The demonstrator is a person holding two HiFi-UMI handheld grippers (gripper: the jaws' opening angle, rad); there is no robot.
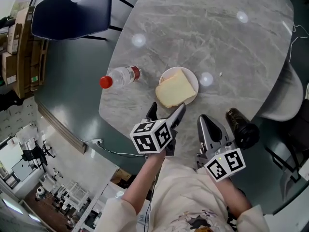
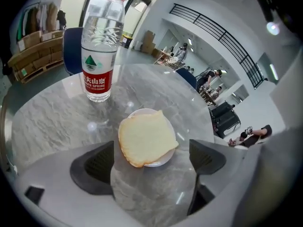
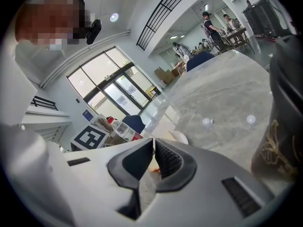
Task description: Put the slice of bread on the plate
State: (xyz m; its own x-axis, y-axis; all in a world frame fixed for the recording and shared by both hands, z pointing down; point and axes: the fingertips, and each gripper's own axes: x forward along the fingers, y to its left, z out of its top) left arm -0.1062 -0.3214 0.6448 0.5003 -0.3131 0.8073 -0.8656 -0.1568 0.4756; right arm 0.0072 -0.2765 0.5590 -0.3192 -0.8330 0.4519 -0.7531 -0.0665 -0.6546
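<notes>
A pale slice of bread [image 1: 175, 90] lies on the small white plate [image 1: 191, 75] near the front of the grey marble table [image 1: 217, 37], hanging over the plate's left rim. My left gripper [image 1: 167, 111] sits just short of the plate, jaws wide apart and empty. In the left gripper view the bread [image 2: 146, 138] and plate [image 2: 141, 113] lie ahead of the left gripper [image 2: 154, 162], touching neither pad. My right gripper [image 1: 208, 124] rests to the right, shut with nothing in it. The right gripper [image 3: 154, 157] shows its pads together.
A water bottle [image 1: 120, 76] with a red cap lies left of the plate. A dark jar [image 1: 241, 124] stands right of my right gripper, close to the table edge. A blue chair [image 1: 72, 13] stands beyond the table at the far left.
</notes>
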